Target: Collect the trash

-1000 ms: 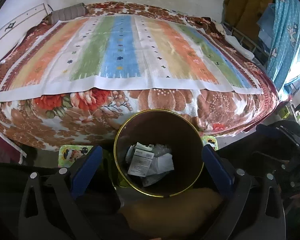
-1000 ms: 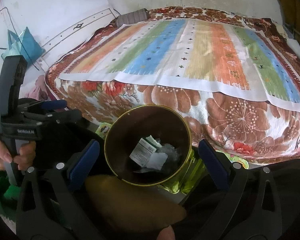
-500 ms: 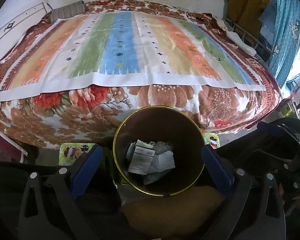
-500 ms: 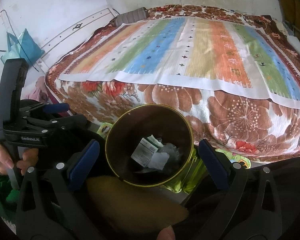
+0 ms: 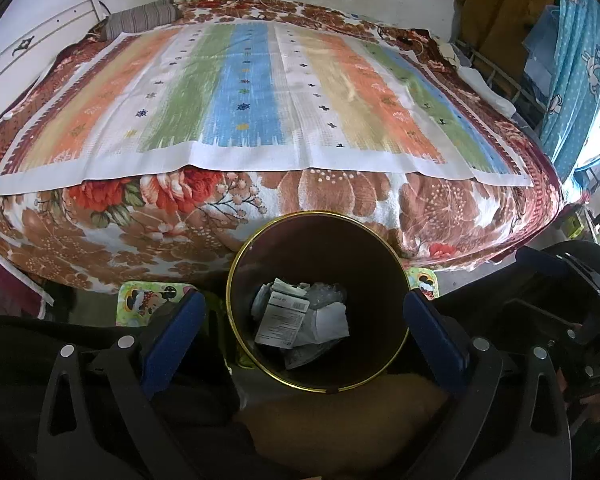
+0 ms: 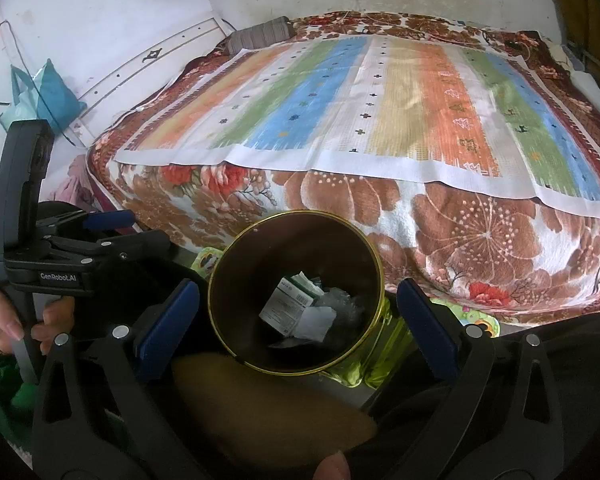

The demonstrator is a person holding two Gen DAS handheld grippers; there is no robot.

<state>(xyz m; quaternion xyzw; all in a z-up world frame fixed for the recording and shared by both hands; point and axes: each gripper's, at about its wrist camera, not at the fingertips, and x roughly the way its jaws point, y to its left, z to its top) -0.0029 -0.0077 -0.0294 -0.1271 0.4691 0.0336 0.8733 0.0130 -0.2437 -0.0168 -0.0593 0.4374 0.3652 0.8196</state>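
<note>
A: Counting: how many bins?
B: One gold-rimmed bin (image 5: 318,389) below the bed (image 5: 260,208), holding several crumpled papers (image 5: 300,320).
A: Claws?
B: Two. Left gripper (image 5: 304,324) and right gripper (image 6: 298,316) both spread, empty, above the bin.

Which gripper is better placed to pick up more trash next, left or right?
Neither clearly. Both the left gripper and right gripper hang open and empty over the gold-rimmed bin, which already holds paper scraps. No loose trash shows on the bed.
</note>
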